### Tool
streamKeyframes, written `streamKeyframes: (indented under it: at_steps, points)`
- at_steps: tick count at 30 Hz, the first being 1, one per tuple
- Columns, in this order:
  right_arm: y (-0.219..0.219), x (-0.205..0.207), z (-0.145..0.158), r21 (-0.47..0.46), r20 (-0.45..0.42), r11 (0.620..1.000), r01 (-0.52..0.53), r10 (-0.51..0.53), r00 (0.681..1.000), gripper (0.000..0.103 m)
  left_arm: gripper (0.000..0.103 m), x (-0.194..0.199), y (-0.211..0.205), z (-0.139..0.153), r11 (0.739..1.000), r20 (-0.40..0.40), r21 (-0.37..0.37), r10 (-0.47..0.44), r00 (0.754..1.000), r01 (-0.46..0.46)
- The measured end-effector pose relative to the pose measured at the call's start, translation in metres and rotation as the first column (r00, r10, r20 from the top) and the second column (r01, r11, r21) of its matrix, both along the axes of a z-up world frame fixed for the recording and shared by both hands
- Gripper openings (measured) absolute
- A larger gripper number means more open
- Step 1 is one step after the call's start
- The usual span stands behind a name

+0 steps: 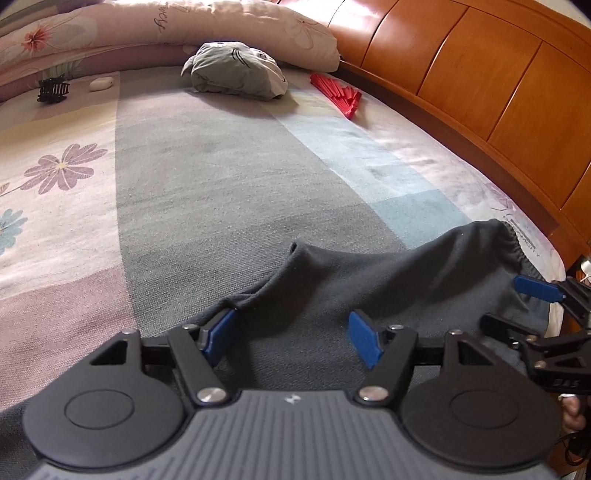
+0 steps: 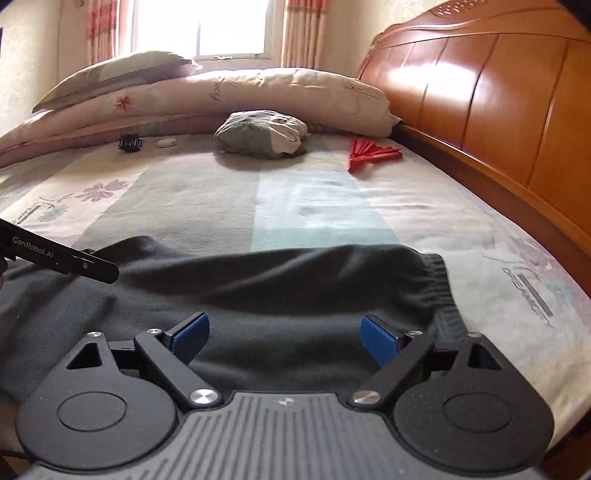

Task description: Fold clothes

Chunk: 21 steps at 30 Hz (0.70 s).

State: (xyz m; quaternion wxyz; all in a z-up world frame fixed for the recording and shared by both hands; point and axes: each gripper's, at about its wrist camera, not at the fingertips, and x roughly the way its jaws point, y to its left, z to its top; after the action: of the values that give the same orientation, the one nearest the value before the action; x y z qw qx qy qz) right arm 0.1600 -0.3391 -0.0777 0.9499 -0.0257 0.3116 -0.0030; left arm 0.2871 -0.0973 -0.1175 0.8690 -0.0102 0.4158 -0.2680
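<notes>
Left gripper [image 1: 293,338]: blue fingers [image 1: 364,341] stood apart, nothing clamped, over the dark grey knit garment [image 1: 388,273] at lower centre | right gripper [image 2: 284,338]: fingers wide, empty, garment just beyond them | garment: lay rumpled on the striped floral bed [image 1: 221,177], ribbed elastic hem [image 2: 437,284] at right.

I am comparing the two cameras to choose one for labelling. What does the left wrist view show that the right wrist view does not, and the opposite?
Only the left wrist view: the open left claw over the dark garment, and blue pads of the right claw at its right edge.

Only the right wrist view: the window, curtains, and the open right claw.

Both: the garment's elastic waistband, grey bundle, red fan, black hair clip, quilt, wooden headboard.
</notes>
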Motion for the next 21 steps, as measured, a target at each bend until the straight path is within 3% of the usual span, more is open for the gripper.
streamKeyframes:
  at_steps: [3, 5, 9, 12, 17, 19, 21]
  points:
    - [0.011, 0.037, -0.020, -0.037, -0.067, 0.999, -0.008, 0.005, 0.998, 0.092, 0.068, 0.000, -0.002, 0.000, 1.000, 0.003, 0.016, -0.012, 1.000, 0.012]
    - [0.002, 0.049, -0.029, 0.005, -0.038, 1.000, 0.019, -0.019, 0.999, 0.101, 0.068, 0.000, -0.003, 0.001, 0.999, 0.004, 0.028, -0.019, 1.000, 0.019]
    - [-0.011, 0.051, -0.014, 0.063, -0.043, 0.995, 0.082, -0.080, 0.996, 0.100, 0.070, 0.000, -0.003, 0.000, 0.999, 0.000, 0.025, -0.025, 1.000, 0.025]
    - [-0.017, 0.042, -0.003, 0.118, 0.041, 0.990, 0.073, -0.078, 0.996, 0.100, 0.071, 0.000, -0.002, 0.000, 1.000, -0.001, 0.015, -0.022, 1.000, 0.022]
    - [-0.020, 0.095, -0.026, 0.083, -0.052, 0.993, 0.084, -0.079, 0.995, 0.103, 0.071, 0.000, -0.002, 0.000, 1.000, 0.006, 0.015, -0.009, 1.000, 0.009]
    - [-0.010, 0.109, -0.025, 0.009, -0.054, 0.998, 0.056, -0.055, 0.997, 0.103, 0.071, 0.000, -0.001, 0.001, 1.000, 0.001, 0.006, 0.000, 1.000, 0.000]
    - [-0.009, 0.117, -0.020, 0.012, -0.084, 0.998, 0.058, -0.057, 0.995, 0.103, 0.069, 0.000, 0.001, 0.004, 1.000, -0.012, -0.005, 0.010, 1.000, -0.010]
